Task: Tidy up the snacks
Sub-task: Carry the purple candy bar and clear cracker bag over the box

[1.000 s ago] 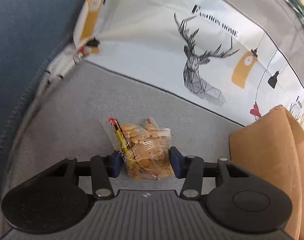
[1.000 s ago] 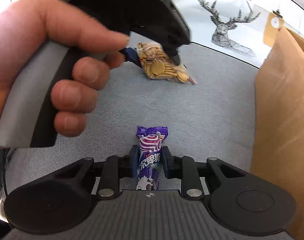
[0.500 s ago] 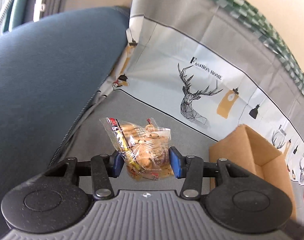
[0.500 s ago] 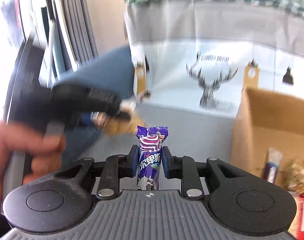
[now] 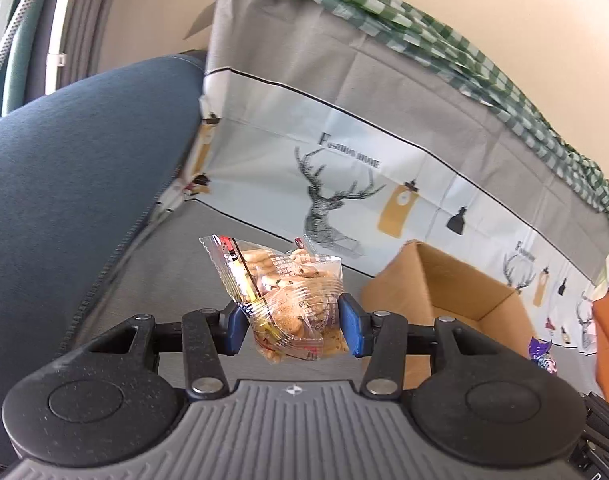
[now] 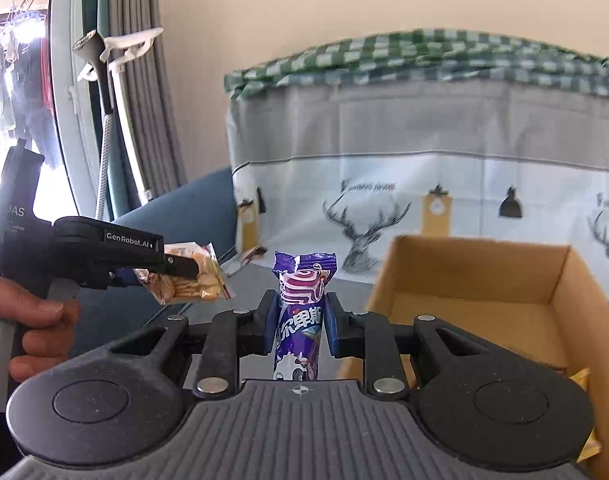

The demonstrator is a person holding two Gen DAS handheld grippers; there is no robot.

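The left gripper (image 5: 294, 322) clamps its blue-padded fingers (image 5: 235, 328) on a crinkled clear cracker bag (image 5: 282, 288) packed with round golden biscuits, held in the air above the grey woven surface (image 5: 176, 248). The right gripper (image 6: 300, 328) pinches a glossy purple snack packet (image 6: 300, 312) upright between its fingers; white Chinese characters and a pink swirl mark the wrapper. An open corrugated cardboard box (image 6: 480, 268) stands just right of it, a yellow packet corner showing inside. Behind hangs a smooth printed cloth (image 5: 384, 176) with deer heads and the words "Fashion Home", topped by green gingham. The left handle, seen from the right wrist, reads "GenRobot.AI".
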